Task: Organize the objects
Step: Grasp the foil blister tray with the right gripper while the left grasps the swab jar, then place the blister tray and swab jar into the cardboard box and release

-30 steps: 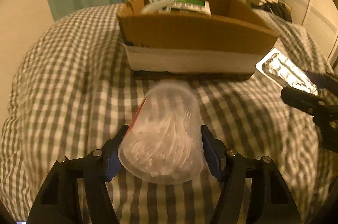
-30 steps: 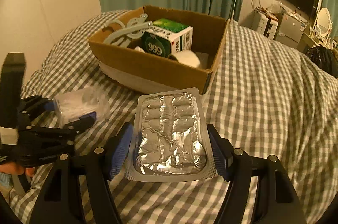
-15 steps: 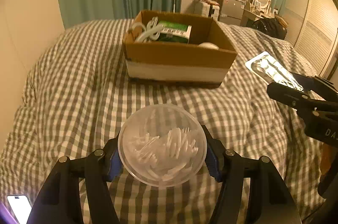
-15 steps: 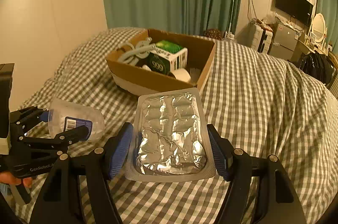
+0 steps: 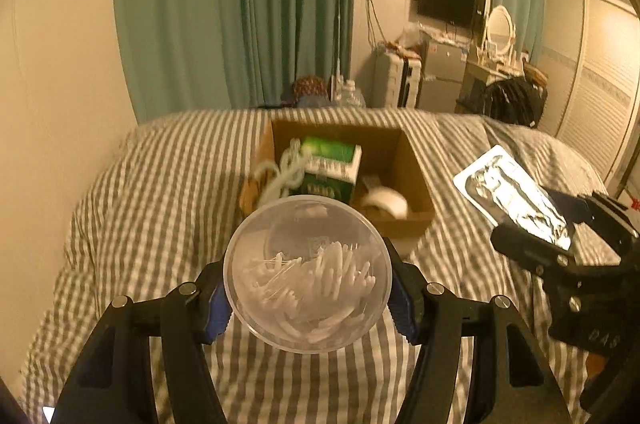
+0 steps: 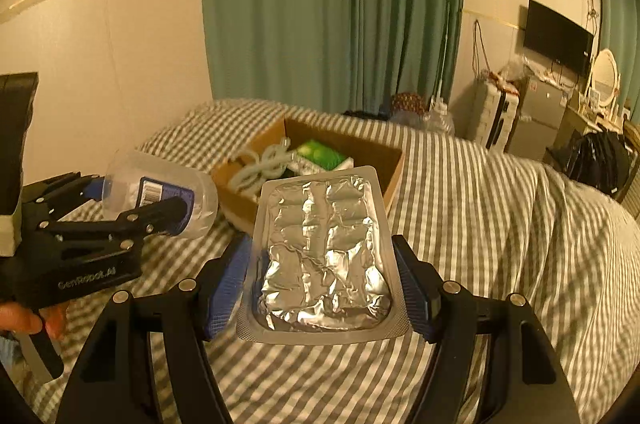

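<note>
Cardboard box [image 5: 404, 160] is being carried by the checked bed [image 5: 160, 184], open at the top, with a green carton [image 5: 330, 168], white cord [image 5: 280, 176] and a tape roll [image 5: 384, 202] lying inside it. Nearer than the box, a clear plastic cup [image 5: 308, 280] of white picks is being held above the bed, clamped between the jaws of the left gripper [image 5: 308, 288]. Right of the cup, nearer than the box, a foil blister pack [image 6: 324, 256] is being gripped by its edges in the right gripper [image 6: 324, 280].

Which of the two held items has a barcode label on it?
The clear tub in the left gripper, filled with white picks; the foil pack in the right gripper shows only crinkled silver foil.
</note>
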Tool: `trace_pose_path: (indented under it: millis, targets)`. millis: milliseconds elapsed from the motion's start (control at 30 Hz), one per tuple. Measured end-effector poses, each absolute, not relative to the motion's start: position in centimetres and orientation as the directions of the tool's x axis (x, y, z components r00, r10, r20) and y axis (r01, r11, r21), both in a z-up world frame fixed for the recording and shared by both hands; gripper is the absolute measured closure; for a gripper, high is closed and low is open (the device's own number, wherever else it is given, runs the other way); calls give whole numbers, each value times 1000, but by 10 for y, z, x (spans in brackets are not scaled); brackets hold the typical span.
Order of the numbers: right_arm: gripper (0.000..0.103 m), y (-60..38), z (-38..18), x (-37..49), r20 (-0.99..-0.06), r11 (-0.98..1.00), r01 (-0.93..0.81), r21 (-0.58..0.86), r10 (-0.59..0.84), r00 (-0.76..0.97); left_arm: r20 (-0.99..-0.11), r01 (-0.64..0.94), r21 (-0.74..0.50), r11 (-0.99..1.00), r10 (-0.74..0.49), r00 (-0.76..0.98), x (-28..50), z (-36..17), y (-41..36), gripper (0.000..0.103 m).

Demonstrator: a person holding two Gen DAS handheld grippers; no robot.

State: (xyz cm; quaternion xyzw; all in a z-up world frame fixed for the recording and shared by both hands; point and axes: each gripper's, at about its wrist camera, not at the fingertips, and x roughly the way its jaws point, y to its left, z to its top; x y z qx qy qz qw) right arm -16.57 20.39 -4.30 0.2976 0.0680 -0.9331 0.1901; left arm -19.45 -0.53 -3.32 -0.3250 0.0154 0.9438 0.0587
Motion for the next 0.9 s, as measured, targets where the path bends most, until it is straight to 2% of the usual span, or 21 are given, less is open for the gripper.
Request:
trace_pose_path:
  millis: [267, 433, 667, 900]
  targets:
    - [34, 197, -14, -212, -529, -915, 403, -17, -334, -780, -551, -112, 25, -993, 80, -831, -243, 4, 1, 38]
    - [34, 193, -3, -246, -504, -921, 390, -18, -329, -799, -539, -106, 40, -994, 68, -839, -271, 10, 4, 38]
    - [34, 188, -10, -295, -506, -931, 366, -3, -314, -803, -564, -103, 40, -994, 63, -824, -315, -10, 9, 38]
    - [34, 182, -52, -339, -563, -937, 348, 24, -300, -770, -606, -117, 33, -993, 73, -792, -352, -47, 24, 38]
